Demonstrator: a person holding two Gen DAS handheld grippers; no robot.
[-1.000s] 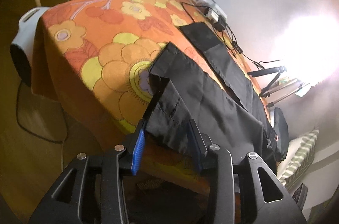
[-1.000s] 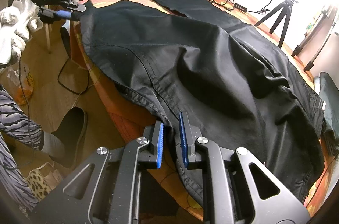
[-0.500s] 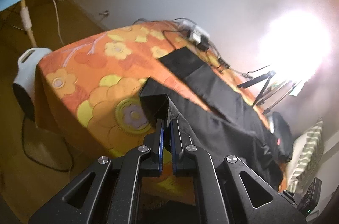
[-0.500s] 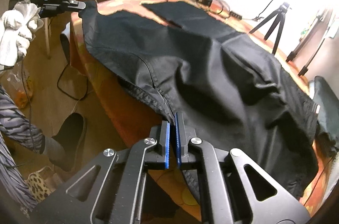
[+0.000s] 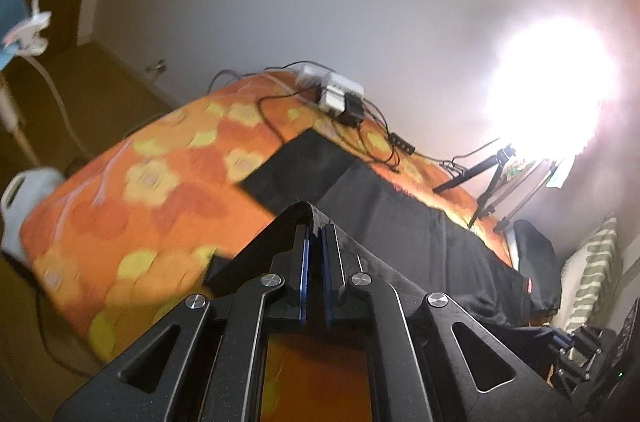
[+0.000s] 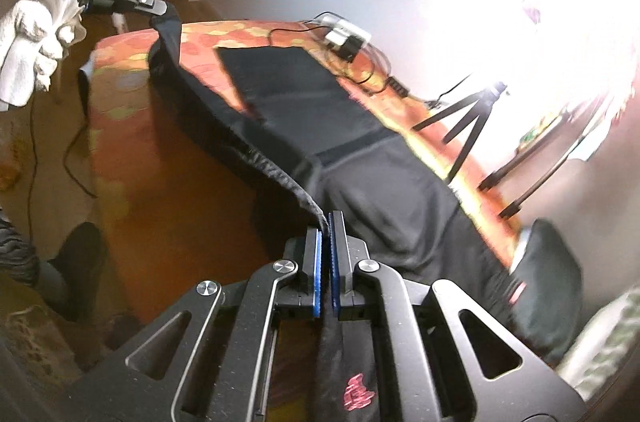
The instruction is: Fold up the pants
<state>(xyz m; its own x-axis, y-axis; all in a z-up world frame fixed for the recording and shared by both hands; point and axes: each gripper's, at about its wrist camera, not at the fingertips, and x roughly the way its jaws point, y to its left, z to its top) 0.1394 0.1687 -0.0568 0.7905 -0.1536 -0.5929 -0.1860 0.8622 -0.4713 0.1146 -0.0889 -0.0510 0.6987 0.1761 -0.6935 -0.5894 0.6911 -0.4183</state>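
The left gripper [image 5: 315, 228] has its blue-padded jaws pressed nearly together, pinching a raised fold of the one pair of black pants [image 5: 420, 242]. The right gripper [image 6: 325, 222] likewise has its jaws closed on the pants [image 6: 360, 158] at a stitched edge. That edge runs taut above the table from the right gripper up to the left gripper [image 6: 154, 10], held by a white-gloved hand [image 6: 36, 38]. The rest of the pants lies on the orange floral tablecloth [image 5: 132, 194]. One tripod [image 6: 464, 118] and one power strip [image 5: 338, 94] with cables sit at the far edge.
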